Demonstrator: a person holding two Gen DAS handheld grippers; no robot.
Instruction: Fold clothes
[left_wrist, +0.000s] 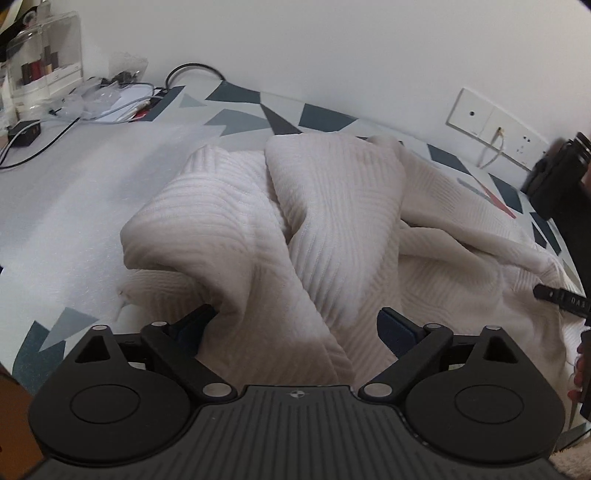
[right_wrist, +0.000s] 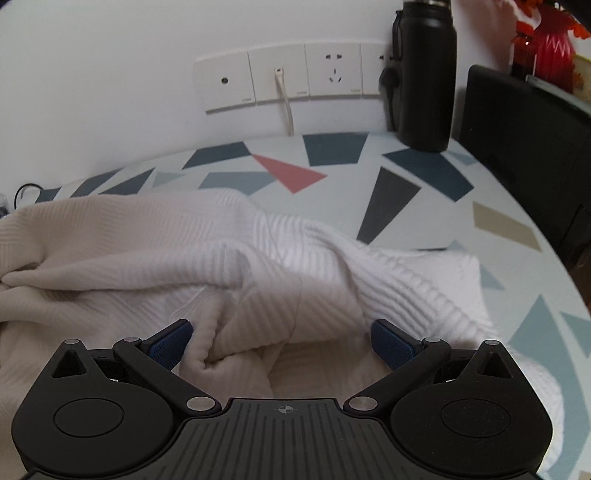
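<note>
A cream ribbed knit sweater (left_wrist: 314, 221) lies crumpled in thick folds on a table with a geometric-patterned cloth (left_wrist: 243, 114). My left gripper (left_wrist: 295, 325) stands open low over the near part of the heap, with a raised fold between its blue-padded fingers, which stay spread. In the right wrist view the same sweater (right_wrist: 258, 266) fills the lower half. My right gripper (right_wrist: 282, 339) is open too, its fingers wide on either side of a bunched fold. The tip of the right gripper (left_wrist: 557, 295) shows at the right edge of the left wrist view.
A black bottle (right_wrist: 424, 74) stands at the back by the wall sockets (right_wrist: 295, 77), with a black box (right_wrist: 524, 147) and a red vase (right_wrist: 550, 48) to the right. Cables (left_wrist: 110, 99), a clear organiser (left_wrist: 44, 59) and a small black adapter (left_wrist: 24, 133) crowd the far left.
</note>
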